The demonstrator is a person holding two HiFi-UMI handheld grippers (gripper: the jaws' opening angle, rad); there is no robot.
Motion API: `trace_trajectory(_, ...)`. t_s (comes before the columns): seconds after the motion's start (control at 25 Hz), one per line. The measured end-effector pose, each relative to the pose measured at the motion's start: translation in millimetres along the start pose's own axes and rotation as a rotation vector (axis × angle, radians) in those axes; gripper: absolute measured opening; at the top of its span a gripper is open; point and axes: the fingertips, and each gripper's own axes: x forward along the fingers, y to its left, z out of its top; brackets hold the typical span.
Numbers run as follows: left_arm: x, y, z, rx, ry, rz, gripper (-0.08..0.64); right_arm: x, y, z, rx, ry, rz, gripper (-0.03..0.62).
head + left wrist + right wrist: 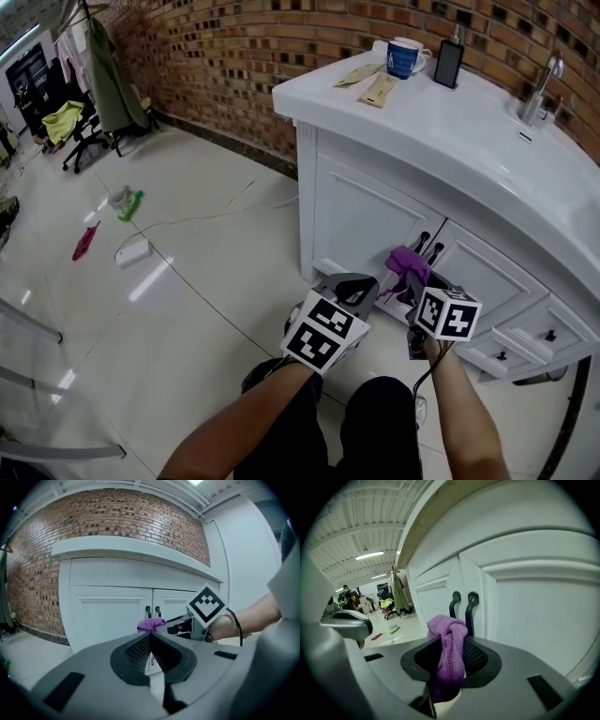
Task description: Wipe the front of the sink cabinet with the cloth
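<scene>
The white sink cabinet point(361, 216) stands ahead with two black door handles point(461, 606) at the middle of its doors. My right gripper point(410, 275) is shut on a purple cloth point(449, 660), whose bunched end point(407, 262) sits just in front of the handles, close to the door front. My left gripper point(361, 292) hangs a little to the left and lower, shut with nothing between its jaws. In the left gripper view the purple cloth point(150, 624) and the right gripper's marker cube point(206, 604) show before the cabinet doors point(110, 616).
A blue mug point(404, 57), a dark bottle point(449, 62), brown packets point(369, 82) and a faucet point(541, 90) are on the countertop. Drawers point(539, 333) sit at the cabinet's right. A brick wall point(234, 66) is behind. Small items point(127, 203) and a cable lie on the tiled floor.
</scene>
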Motion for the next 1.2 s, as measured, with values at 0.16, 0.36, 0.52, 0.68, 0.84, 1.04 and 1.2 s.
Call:
trace_trajectory(0.16,-10.2,-0.4,11.9,-0.007,-0.035,-0.011,0.005,-13.7,5.4,28.4,-0.016,-0.030,-0.012,0.117)
trace_trajectory(0.36,-15.1,-1.5,26.7,-0.009,-0.071,-0.018,0.005,-24.0,5.1,67.7,-0.033,-0.061,-0.035,0.117)
trace_trajectory(0.52,-17.1,-2.9,31.5,-0.007,-0.069,-0.004,0.005,-34.8,7.4,104.4,-0.055,-0.124,-0.028,0.117)
trace_trajectory(0.68,-17.9,-7.0,33.1,0.000,-0.052,0.014,0.005,-35.8,12.1,117.1,-0.071,-0.138,0.005,0.117)
trace_trajectory(0.84,-17.7,-3.1,35.3,0.018,-0.035,0.033,0.005,-23.7,15.8,115.0,-0.059,-0.134,0.055,0.117)
trace_trajectory(1.04,-16.0,15.7,29.2,0.012,-0.037,0.045,0.005,-8.5,28.1,114.3,-0.074,-0.133,0.070,0.117)
trace_trajectory(1.2,-11.4,29.9,24.6,-0.011,-0.047,0.049,0.005,-0.8,34.9,113.0,-0.079,-0.127,0.057,0.117)
